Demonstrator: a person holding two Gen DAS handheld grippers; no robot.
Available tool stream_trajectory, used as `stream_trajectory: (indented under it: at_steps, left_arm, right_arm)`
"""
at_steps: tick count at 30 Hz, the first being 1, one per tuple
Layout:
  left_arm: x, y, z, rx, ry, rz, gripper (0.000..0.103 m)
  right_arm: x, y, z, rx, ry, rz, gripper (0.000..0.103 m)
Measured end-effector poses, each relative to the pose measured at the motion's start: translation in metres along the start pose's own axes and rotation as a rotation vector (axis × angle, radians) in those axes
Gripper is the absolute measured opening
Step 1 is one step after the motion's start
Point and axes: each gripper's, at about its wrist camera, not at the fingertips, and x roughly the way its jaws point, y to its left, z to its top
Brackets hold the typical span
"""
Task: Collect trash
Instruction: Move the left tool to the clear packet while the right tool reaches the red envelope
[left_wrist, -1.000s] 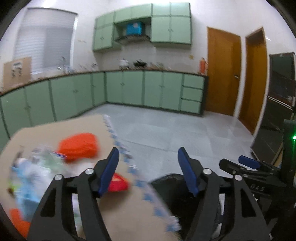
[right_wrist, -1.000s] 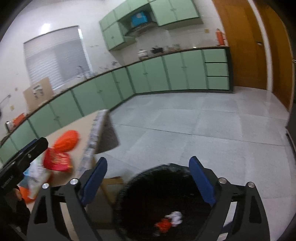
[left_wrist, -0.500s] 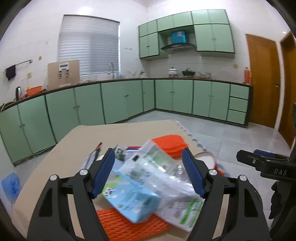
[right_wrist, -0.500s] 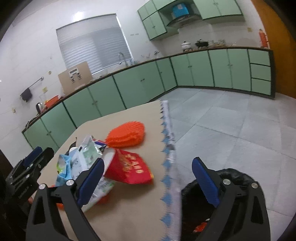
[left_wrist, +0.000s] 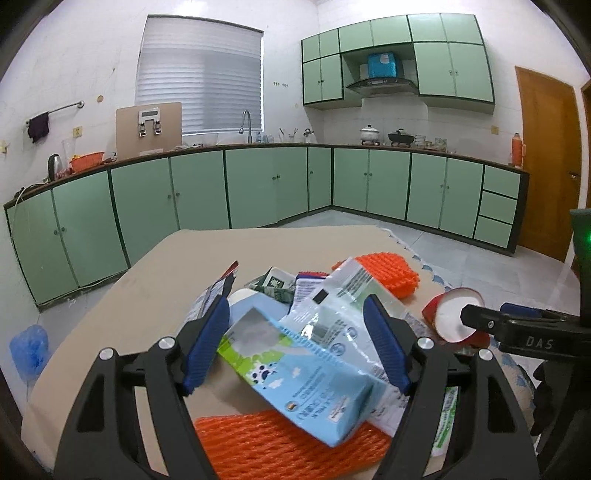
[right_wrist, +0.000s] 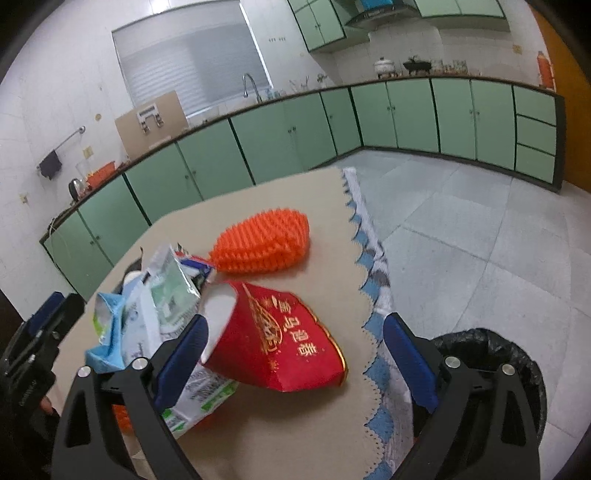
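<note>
1. Step in hand: reaching for the next piece of trash. The left gripper (left_wrist: 295, 347) hangs wide open over the pile on the worktop (left_wrist: 177, 266), its two blue pads set either side of a blue-and-green milk carton (left_wrist: 303, 376) without pressing it.
2. The right gripper (right_wrist: 295, 363) is likewise spread open and empty, framing a red paper bag (right_wrist: 280, 347) that lies on its side near the worktop's fringed edge (right_wrist: 364, 258).
3. Location of the trash: all of it sits on the worktop. The carton rests on an orange foam net (left_wrist: 273, 439); a clear printed wrapper (left_wrist: 340, 295) leans over it; a second orange foam net (right_wrist: 262, 240) lies beyond the red bag.
4. Destination: a bin lined with a black bag (right_wrist: 491, 354) stands on the floor just beside the worktop's edge, on the right.
5. Next move, as a judgement: each gripper must lower and close on one item. The carton is stiff and should hold; the wrapper draped on it may be pinched along or slide off.
6. Hard to make out: the bin's inside is cut off by the right gripper's body; the print on the wrappers is unreadable; items low in the pile are covered.
</note>
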Motion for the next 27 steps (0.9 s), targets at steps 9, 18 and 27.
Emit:
stream_trajectory:
  at_steps: [9,18,27]
  left_arm:
    - [0.008,0.009,-0.006,-0.014,0.024,0.010,0.073]
    - [0.010,0.009,-0.006,-0.007,0.027,0.004,0.075]
    - [0.013,0.010,-0.011,-0.006,0.051,0.009,0.076]
  right_arm:
    - [0.021,-0.002,-0.014,0.011,0.069,0.034,0.094]
    - [0.029,-0.002,-0.007,0.001,0.098,0.073,0.093]
    - [0.021,-0.002,-0.012,-0.006,0.082,0.099,0.083]
